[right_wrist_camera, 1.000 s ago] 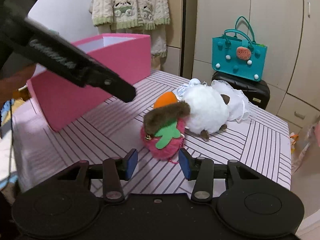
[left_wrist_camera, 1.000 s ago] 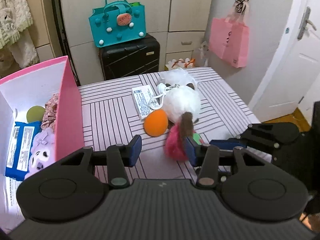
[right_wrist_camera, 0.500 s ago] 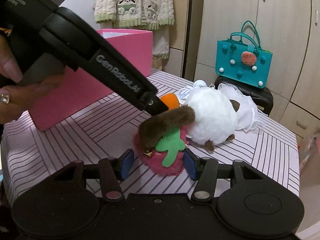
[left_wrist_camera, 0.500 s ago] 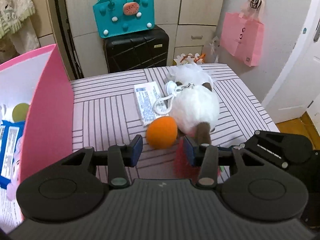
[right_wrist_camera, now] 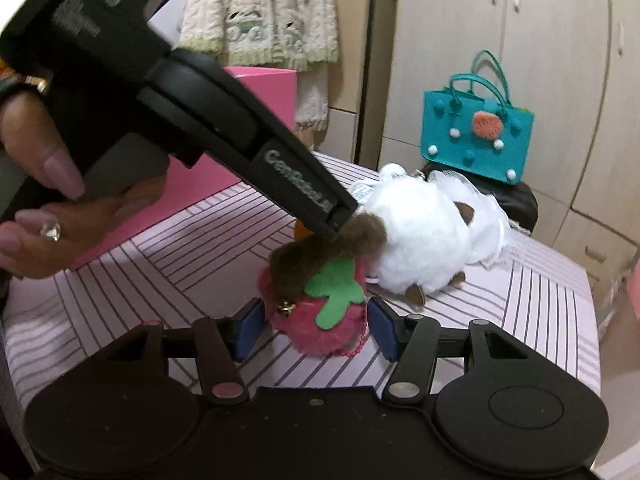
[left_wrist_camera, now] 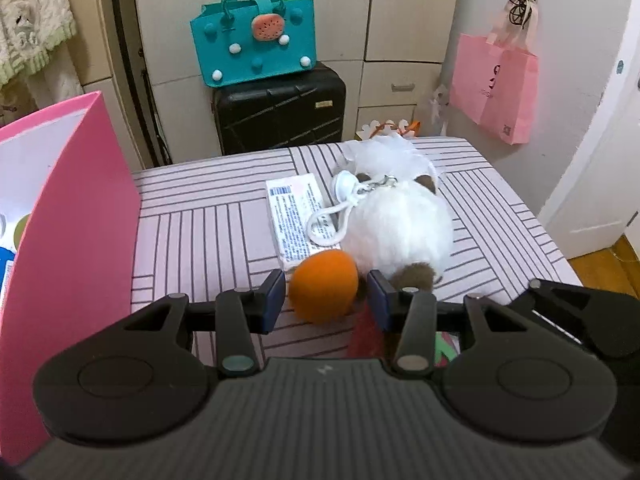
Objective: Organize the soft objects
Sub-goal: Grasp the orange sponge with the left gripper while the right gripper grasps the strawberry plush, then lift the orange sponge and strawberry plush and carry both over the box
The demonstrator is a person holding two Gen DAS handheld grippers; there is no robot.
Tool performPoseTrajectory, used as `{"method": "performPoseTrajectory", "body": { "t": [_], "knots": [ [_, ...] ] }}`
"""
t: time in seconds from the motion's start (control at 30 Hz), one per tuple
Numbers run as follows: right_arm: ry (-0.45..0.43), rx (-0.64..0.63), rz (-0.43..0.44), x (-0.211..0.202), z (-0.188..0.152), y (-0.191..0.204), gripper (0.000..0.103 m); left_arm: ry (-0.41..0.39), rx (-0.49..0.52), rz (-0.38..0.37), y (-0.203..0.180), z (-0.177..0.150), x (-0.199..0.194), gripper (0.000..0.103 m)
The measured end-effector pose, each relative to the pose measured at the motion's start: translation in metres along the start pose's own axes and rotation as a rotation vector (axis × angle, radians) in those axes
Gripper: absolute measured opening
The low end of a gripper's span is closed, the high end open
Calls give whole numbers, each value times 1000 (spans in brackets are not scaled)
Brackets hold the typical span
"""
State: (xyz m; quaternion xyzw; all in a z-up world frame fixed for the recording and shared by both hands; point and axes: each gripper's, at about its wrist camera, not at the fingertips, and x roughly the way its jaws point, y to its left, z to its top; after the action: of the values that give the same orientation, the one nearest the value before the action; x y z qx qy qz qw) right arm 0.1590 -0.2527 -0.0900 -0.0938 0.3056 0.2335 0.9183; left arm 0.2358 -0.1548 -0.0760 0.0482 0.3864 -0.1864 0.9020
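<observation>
The left gripper [left_wrist_camera: 326,294] has its fingers spread wide on both sides of the orange ball [left_wrist_camera: 323,286], not squeezing it yet. The right gripper [right_wrist_camera: 316,324] is spread wide too, around the pink strawberry plush [right_wrist_camera: 320,320].

The two grippers are very close and could bump. The ball is round and may roll away if one finger pushes it first. The brown fuzzy tail [right_wrist_camera: 320,250] lies across the strawberry and may get pinched with it. It touches the white fluffy toy [right_wrist_camera: 420,248], which might get dragged along.

Everything sits on a striped pink tabletop [left_wrist_camera: 200,232]. A pink box [left_wrist_camera: 76,220] stands on the left. Behind are cupboards, a teal bag [left_wrist_camera: 252,44] and a black suitcase [left_wrist_camera: 280,112].
</observation>
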Motion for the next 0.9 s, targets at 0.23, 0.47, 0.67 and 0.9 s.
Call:
{"method": "performPoseTrajectory", "body": {
  "t": [0.23,0.47,0.67,0.9],
  "knots": [
    [1,35,31,5,1,-6,61,-17,1,13,-2,-5,5,37],
    [-5,94,40,3,0,-6,46,-31,-61,0,6,-9,5,36],
    [2,130,37,-9,-8,2,44,-28,-71,-25,7,-17,-3,34],
    [27,166,-24,-26,-16,6,44,-14,-88,-66,8,-26,-18,34]
  ]
}}
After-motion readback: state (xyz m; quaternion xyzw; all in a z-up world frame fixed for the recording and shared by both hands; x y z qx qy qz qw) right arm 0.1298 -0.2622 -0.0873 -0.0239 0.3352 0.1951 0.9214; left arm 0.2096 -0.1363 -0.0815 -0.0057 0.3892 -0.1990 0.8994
